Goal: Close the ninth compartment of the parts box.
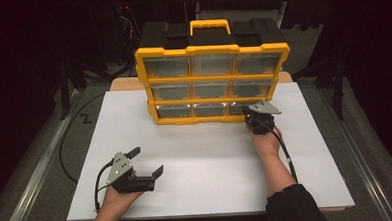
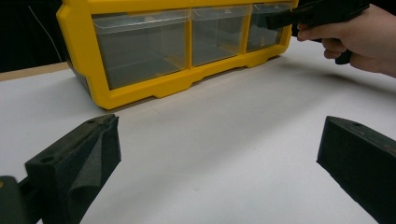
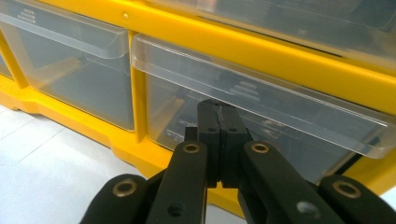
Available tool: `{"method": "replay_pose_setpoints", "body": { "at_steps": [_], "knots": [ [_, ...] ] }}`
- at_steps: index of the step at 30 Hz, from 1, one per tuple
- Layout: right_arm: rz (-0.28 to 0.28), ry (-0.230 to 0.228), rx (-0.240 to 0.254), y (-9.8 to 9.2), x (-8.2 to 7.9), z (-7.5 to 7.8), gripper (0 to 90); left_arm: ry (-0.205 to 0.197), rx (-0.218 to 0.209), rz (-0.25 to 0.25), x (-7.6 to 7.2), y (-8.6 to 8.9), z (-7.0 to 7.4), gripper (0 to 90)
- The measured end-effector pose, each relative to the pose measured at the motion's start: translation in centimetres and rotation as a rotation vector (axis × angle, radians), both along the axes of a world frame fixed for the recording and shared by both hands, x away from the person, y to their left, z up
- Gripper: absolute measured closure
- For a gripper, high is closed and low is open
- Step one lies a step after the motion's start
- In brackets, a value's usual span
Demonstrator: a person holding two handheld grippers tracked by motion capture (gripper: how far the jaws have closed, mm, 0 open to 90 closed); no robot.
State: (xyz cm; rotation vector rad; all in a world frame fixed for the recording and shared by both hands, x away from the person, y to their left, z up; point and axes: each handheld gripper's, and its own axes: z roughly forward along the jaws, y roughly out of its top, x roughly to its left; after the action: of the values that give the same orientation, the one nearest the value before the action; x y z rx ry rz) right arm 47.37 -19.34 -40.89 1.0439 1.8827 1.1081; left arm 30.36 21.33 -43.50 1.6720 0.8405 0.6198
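A yellow organizer (image 1: 211, 51) with three rows of clear drawers stands upright at the back of the white table. My right gripper (image 1: 247, 113) is shut, its jaws pressed flat together with nothing between them. Its tips (image 3: 219, 109) sit against the front of the bottom right drawer (image 3: 289, 116), just under that drawer's clear lip. The left gripper view shows the same gripper (image 2: 273, 19) reaching in from the right to that drawer (image 2: 264, 28). My left gripper (image 1: 147, 161) rests low at the front left of the table, open wide (image 2: 219, 130) and holding nothing.
The white table top (image 1: 211, 155) stretches between the two hands and the organizer. A black cable (image 1: 286, 156) trails from the right gripper along the forearm. A wooden board edge (image 1: 125, 83) shows behind the organizer, and dark floor lies around the table.
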Motion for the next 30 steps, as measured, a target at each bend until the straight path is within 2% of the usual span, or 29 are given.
{"method": "replay_pose_setpoints", "body": {
  "at_steps": [2, 6, 11, 19, 26, 30],
  "knots": [
    [-0.003, 0.006, 0.004, -0.1, -0.3, 0.2, 90.0, -0.001, 0.003, 0.003, 0.0, 0.0, 0.0, 0.2],
    [0.018, 0.013, 0.001, -0.5, -1.3, 0.8, 84.4, 0.0, 0.001, 0.016, 0.0, 0.0, 0.0, 0.2],
    [0.068, 0.025, 0.042, -1.0, -3.2, 1.6, 74.5, 0.006, -0.017, 0.038, 0.0, 0.3, 0.1, 0.2],
    [0.14, 0.044, 0.077, -1.7, -6.3, 2.2, 47.5, 0.017, -0.003, 0.064, 0.1, 0.5, 0.2, 0.2],
    [0.163, 0.07, 0.064, -2.5, -8.7, 1.4, 17.0, 0.025, -0.008, 0.072, 0.2, 0.8, 0.1, 0.2],
    [0.173, 0.07, 0.062, -3.3, -10.2, 0.9, 1.4, 0.022, -0.013, 0.083, 0.3, 1.0, 0.2, 0.2]
  ]
}}
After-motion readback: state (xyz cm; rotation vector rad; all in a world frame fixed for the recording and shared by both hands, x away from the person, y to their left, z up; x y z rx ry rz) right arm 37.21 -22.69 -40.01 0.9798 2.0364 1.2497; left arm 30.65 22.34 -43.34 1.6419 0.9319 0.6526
